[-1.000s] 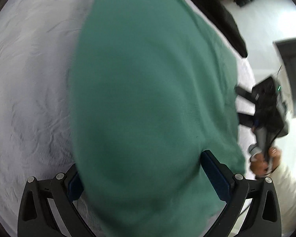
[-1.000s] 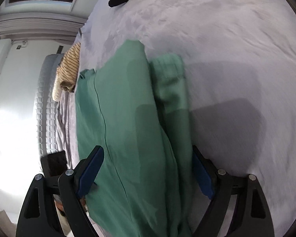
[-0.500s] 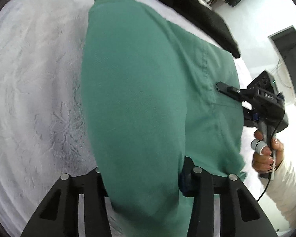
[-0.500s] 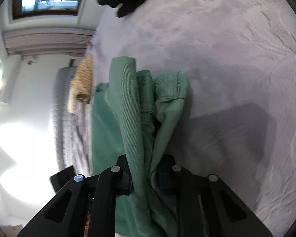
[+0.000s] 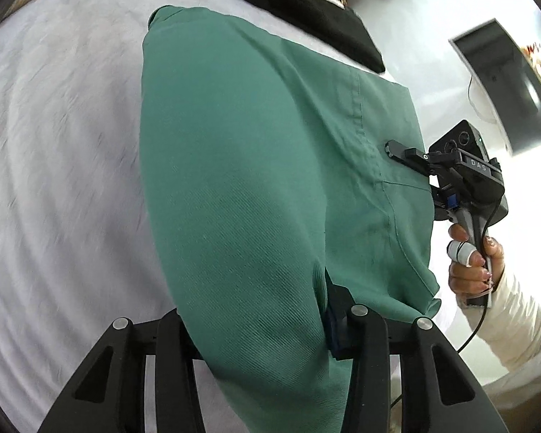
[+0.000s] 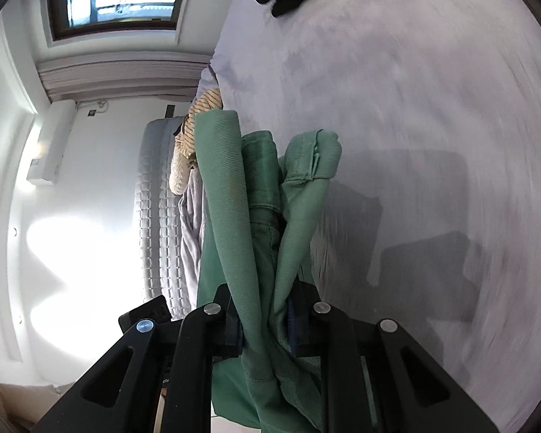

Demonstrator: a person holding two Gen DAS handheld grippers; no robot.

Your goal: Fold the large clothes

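Risk first. We judge the main hazard to be the green trousers [image 5: 241, 166] slipping out of one grip while both ends are raised. The right gripper [image 6: 265, 319] is clenched on a thick bunch of several layers, and only the outer layers touch the pads, so an inner layer could slide free and undo the fold. A second hazard: uneven height or pull between the two hands would skew the fold line, and the free far end lying on the white bedspread [image 5: 54, 144] could drag and wrinkle. The black garment [image 5: 306, 14] lies near the far edge of the trousers and could be caught if the cloth sweeps that way.

Position. The left gripper [image 5: 256, 328] grasps a fold of the trousers; the cloth fills the gap between its jaws and drapes forward over the bed. In the right wrist view the bunched edge rises straight out from between the jaws, above the bedspread.
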